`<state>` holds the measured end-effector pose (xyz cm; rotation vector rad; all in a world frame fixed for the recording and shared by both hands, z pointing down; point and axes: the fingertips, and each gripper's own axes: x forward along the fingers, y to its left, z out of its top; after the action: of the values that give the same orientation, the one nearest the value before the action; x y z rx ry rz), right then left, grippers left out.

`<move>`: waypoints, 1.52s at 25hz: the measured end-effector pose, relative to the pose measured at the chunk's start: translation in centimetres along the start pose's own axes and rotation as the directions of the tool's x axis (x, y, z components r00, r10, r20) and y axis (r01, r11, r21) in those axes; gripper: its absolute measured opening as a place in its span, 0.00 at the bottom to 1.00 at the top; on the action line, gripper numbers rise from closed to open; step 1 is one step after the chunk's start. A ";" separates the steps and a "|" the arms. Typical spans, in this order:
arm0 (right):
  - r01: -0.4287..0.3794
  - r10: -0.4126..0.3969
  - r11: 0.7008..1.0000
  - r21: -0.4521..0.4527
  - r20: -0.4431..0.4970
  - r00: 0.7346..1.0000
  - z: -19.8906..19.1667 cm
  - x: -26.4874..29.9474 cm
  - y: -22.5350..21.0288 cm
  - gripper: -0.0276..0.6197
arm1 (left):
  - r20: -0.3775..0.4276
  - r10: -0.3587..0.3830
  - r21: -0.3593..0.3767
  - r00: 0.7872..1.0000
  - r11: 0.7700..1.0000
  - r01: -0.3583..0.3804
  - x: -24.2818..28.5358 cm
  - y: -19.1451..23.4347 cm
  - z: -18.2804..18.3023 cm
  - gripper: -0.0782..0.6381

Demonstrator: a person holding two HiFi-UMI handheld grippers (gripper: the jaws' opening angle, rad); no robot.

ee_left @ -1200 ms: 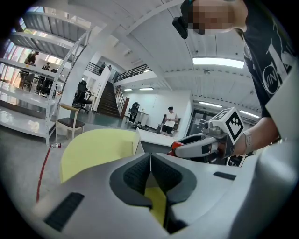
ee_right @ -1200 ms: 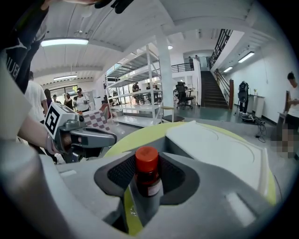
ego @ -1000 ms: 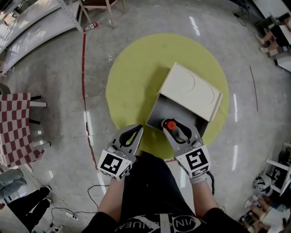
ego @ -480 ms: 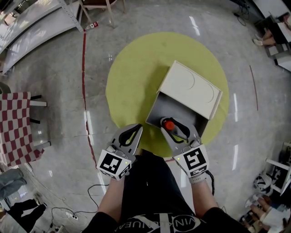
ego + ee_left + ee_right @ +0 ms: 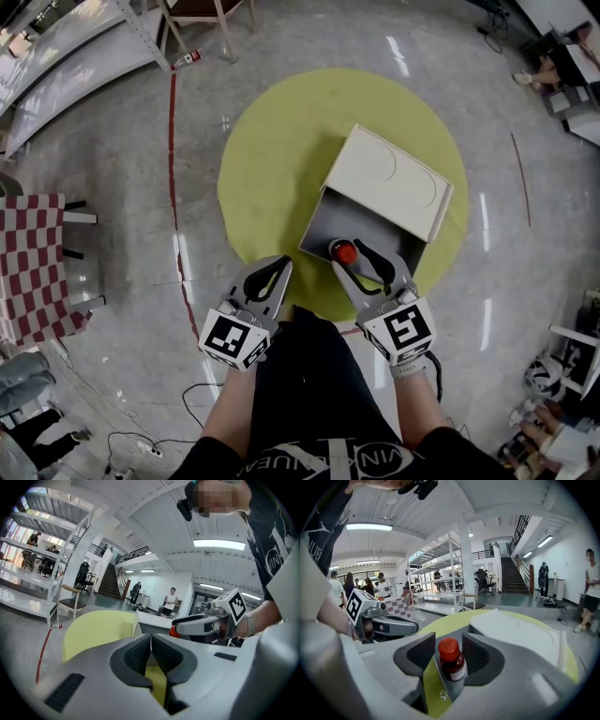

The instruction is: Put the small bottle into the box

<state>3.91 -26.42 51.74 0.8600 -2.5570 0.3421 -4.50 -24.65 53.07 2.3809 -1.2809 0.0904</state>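
A small brown bottle with a red cap [image 5: 345, 251] [image 5: 451, 660] stands upright at the open near end of the pale box [image 5: 389, 183] [image 5: 520, 630], over its grey inside. My right gripper [image 5: 358, 258] [image 5: 450, 645] reaches into that opening with the bottle between its jaws. The jaws are opening, and a thin gap shows between the left pad and the bottle. My left gripper [image 5: 273, 274] [image 5: 151, 645] hovers shut and empty at the near edge of the round yellow mat [image 5: 281, 159], just left of the box.
The box's lid covers its far half. A red line [image 5: 173, 187] runs along the grey floor left of the mat. A checkered chair [image 5: 33, 262] stands at the left, metal shelving [image 5: 66, 47] at the upper left, cables [image 5: 122, 436] near my feet.
The right gripper and the bottle shifted slightly left and further into the box opening. Its jaws have spread a little. The left gripper has stayed put.
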 end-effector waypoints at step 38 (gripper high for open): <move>0.118 -0.149 0.980 0.158 0.199 0.969 6.9 -7.5 -2.3 0.05 | 0.084 -0.091 0.102 0.992 0.991 0.082 0.6 -2.8 8.1 0.13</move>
<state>8.59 -26.74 42.45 1.1740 -2.6727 0.4204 -3.10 -27.06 44.95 2.5472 -1.2364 0.0220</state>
